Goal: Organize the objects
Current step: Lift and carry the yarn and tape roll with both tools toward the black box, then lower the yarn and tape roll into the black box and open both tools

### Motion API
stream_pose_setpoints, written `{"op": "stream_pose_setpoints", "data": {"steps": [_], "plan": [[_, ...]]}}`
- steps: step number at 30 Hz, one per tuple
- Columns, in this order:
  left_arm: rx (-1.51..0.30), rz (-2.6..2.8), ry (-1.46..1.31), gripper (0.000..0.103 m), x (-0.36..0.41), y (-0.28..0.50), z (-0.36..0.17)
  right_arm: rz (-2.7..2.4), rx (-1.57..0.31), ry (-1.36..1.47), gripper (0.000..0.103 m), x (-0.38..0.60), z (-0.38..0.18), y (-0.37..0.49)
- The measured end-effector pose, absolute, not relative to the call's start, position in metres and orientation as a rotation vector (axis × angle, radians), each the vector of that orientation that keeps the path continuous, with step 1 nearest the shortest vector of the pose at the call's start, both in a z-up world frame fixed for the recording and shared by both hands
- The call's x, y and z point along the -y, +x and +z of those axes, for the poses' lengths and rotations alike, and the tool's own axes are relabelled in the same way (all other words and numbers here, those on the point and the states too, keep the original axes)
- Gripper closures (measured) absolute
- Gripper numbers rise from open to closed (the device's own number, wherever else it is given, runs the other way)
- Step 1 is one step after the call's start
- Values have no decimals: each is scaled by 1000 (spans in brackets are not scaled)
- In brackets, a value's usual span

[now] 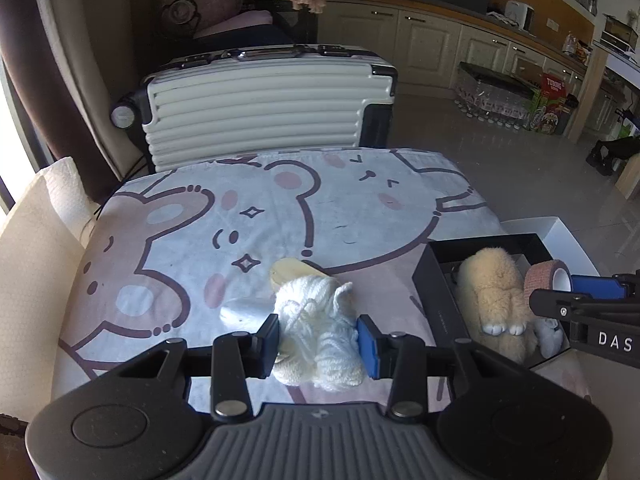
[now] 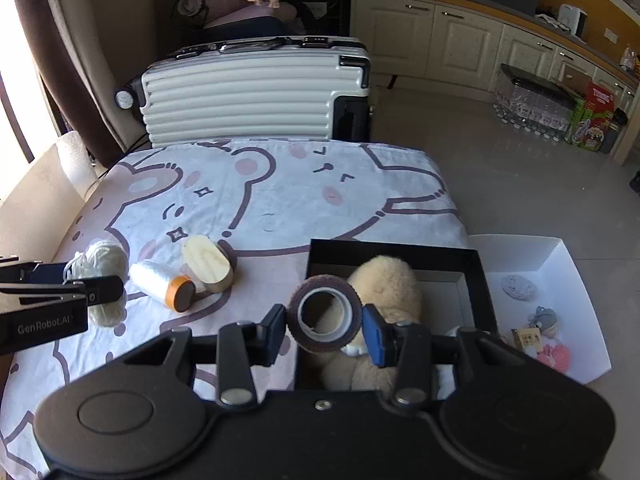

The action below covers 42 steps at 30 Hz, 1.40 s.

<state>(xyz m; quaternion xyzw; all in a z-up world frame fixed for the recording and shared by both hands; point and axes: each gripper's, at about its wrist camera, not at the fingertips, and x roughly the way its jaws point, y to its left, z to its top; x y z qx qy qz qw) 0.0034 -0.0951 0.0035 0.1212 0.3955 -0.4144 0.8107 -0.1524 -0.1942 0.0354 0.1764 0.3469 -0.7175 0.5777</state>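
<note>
Both wrist cams forward, shared table.

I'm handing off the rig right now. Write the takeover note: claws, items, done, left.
Left claw: shut on the white yarn, over the cloth.
Right claw: shut on the tape roll, above the black box.
Done: plush toy lies in the black box.
Left: drop the tape, then the yarn; thread spool and wooden block lie on the cloth. White box holds small trinkets.
</note>
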Motion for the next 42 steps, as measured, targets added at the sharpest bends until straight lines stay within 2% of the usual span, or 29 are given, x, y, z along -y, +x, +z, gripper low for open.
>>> {"op": "stream_pose_setpoints", "data": {"steps": [15,32,42], "plan": [[-819,-977,287,61,144,-35,8,-1794,-741,471,61,173,49,-214],[-799,-1030,261,61,169,-48,36,-1836,-708,529,61,180,83,-222],[-858,-1029,184,61,203,-31,50,-1926,-504,694,61,205,109,-237]]}}
